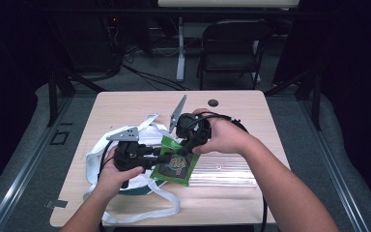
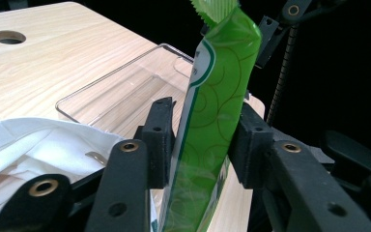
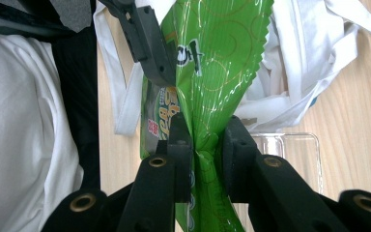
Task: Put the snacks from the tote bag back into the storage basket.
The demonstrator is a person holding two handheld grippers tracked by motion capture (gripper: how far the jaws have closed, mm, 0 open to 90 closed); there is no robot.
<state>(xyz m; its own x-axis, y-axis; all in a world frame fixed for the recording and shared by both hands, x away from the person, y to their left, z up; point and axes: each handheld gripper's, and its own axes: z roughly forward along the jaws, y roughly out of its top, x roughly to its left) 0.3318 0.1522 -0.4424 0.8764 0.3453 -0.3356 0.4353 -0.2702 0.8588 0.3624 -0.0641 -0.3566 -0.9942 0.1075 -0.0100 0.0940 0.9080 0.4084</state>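
The green snack packet (image 1: pixel 175 163) hangs between the two grippers above the desk (image 1: pixel 125 104), just over the clear plastic tray (image 1: pixel 227 170) and beside the white cloth bag (image 1: pixel 96 159). The right gripper (image 3: pixel 206 142) has its jaws clenched on the packet, pinching the foil so that it creases between the pads, with the crimped, saw-toothed edge standing beyond the jaw tips. The left gripper (image 2: pixel 200 140) has the same packet standing upright between its jaws; the right-hand pad lies against the foil, while the left-hand pad looks just clear of it, so its hold appears let go, with the packet between the jaws. Past the left jaws, the tray lies on the desk, and the white bag sits below and to their left. From above, the left hand (image 1: pixel 113 176) comes in low from the near edge, its gripper lying roughly level and pointing across toward the packet. The right hand (image 1: pixel 224 137) reaches in from the right with the wrist bent, its gripper turned down and inward onto the packet's upper end.
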